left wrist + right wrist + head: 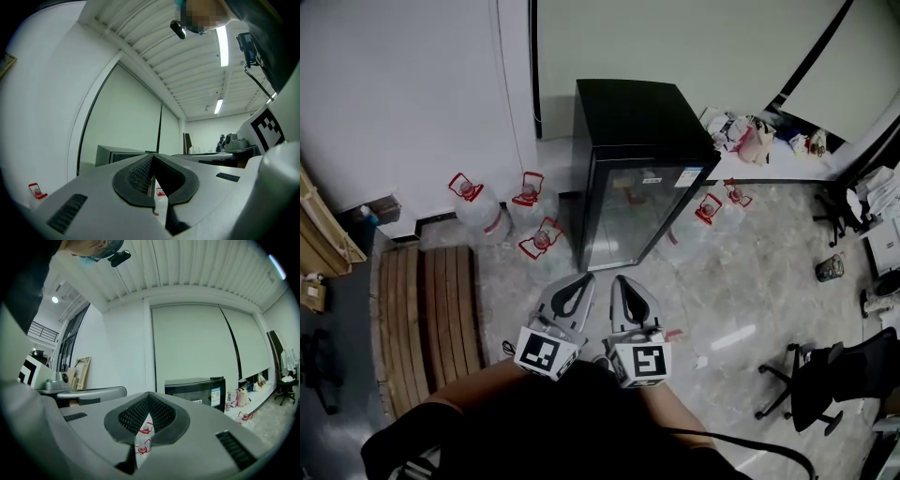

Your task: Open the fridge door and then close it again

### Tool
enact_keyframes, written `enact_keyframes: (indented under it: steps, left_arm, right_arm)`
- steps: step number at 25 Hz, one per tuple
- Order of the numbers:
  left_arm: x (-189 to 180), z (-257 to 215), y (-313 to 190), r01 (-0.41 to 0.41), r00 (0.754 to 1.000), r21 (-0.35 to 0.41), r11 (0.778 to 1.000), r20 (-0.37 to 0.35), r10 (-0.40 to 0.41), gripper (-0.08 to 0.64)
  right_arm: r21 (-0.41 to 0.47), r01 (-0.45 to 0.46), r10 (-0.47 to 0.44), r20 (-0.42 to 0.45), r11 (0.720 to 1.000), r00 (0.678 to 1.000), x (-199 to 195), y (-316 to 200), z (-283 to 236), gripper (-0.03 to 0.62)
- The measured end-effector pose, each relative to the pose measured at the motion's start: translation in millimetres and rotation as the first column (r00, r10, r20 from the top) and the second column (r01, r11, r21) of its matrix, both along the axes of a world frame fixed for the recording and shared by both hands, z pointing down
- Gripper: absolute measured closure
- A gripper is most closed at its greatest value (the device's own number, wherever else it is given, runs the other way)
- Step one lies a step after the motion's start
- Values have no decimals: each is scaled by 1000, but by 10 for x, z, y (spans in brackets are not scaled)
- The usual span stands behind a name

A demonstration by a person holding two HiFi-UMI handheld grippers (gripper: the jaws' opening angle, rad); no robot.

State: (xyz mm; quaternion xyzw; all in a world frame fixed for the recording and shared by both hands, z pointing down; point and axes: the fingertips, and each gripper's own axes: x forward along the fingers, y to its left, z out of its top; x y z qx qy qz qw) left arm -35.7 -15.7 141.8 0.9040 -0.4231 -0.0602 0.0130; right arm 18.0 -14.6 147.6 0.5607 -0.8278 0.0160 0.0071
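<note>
A small black fridge [637, 178] with a glass door stands on the floor against the wall, its door closed. It also shows in the left gripper view as a dark box [112, 154] and in the right gripper view, the fridge [197, 389] right of the jaws. My left gripper [578, 281] and right gripper [628, 286] hover side by side, apart from the fridge and short of its door, pointing towards it. The left gripper [152, 157] has its jaws pressed together with nothing held. The right gripper [148, 395] is shut too, tips touching, empty.
Several water jugs with red caps [530, 197] stand left of the fridge and two more jugs [708, 211] to its right. A wooden pallet [431, 309] lies at the left. A cluttered low ledge [759, 141] runs at the back right. Black office chairs [825, 375] stand at the right.
</note>
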Motion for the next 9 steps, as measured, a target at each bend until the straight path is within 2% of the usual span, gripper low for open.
enact_keyframes:
  steps: [3,9]
  left_arm:
    - [44,-70,38,-4,1000,-10,1000,-22,4,552]
    - [43,-205,-49,31,999,13,999,9,-31,552]
  right_arm:
    - [2,-8,8,-6,1000,1000,25,1,-81,577]
    - [55,5,-5,-4,998,1000,22,-23,-291,577]
